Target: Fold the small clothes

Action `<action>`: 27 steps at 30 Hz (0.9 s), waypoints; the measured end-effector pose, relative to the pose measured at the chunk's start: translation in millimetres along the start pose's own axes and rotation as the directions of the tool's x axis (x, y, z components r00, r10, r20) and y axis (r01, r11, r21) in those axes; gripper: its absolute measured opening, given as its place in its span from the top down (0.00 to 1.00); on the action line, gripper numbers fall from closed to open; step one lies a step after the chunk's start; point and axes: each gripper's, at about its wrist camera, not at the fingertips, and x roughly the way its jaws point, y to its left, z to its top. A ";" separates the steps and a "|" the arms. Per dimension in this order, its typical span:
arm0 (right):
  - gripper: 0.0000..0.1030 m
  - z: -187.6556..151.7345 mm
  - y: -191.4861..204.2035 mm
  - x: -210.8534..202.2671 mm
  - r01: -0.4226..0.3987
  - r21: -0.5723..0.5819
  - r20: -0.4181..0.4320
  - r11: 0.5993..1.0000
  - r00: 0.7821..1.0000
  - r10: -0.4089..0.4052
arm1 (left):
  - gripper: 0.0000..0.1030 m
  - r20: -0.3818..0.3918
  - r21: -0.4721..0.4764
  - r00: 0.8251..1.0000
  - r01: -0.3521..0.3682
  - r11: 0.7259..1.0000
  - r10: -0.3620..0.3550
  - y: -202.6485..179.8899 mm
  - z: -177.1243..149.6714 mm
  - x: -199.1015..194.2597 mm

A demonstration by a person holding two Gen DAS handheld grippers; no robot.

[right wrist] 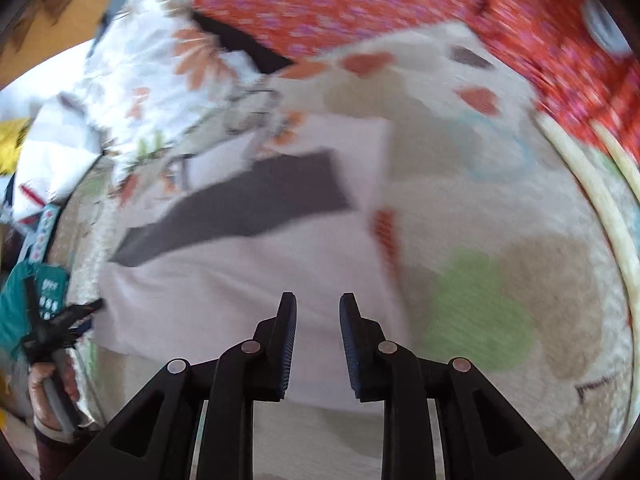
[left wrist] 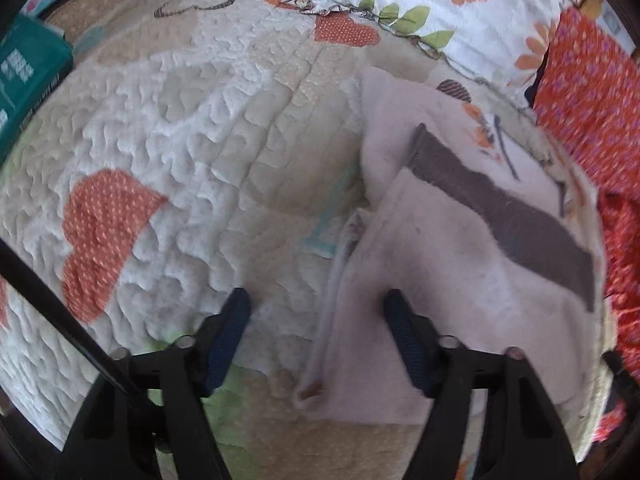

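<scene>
Teal package (left wrist: pixel 28 76), print unreadable

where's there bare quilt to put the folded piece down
Free: the wide stretch of quilt left of the pale garment, between the teal box and the orange heart patch. Also the green patch right of the garment. Crowded: the far edge, under the floral fabric and red cloth.
</scene>
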 end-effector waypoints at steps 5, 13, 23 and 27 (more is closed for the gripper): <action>0.75 16.9 90.6 43.9 -0.141 -0.101 -0.054 0.985 0.989 0.136 | 0.50 0.040 -0.066 0.999 -0.028 0.997 0.031 20.5 9.9 -19.3; 0.75 25.6 230.9 149.8 -0.227 -0.201 -0.202 0.953 0.961 0.187 | 0.39 0.189 -0.180 0.981 0.083 0.980 -0.049 63.5 27.7 -75.3; 0.39 47.4 311.0 229.4 -0.144 -0.317 -0.255 0.938 0.965 0.062 | 0.35 0.223 -0.224 0.971 0.132 0.966 -0.081 74.6 40.2 -83.6; 0.38 49.8 310.5 203.3 -0.095 -0.373 -0.189 0.923 0.982 0.024 | 0.34 0.216 -0.203 0.972 0.139 0.969 -0.094 66.5 36.4 -81.4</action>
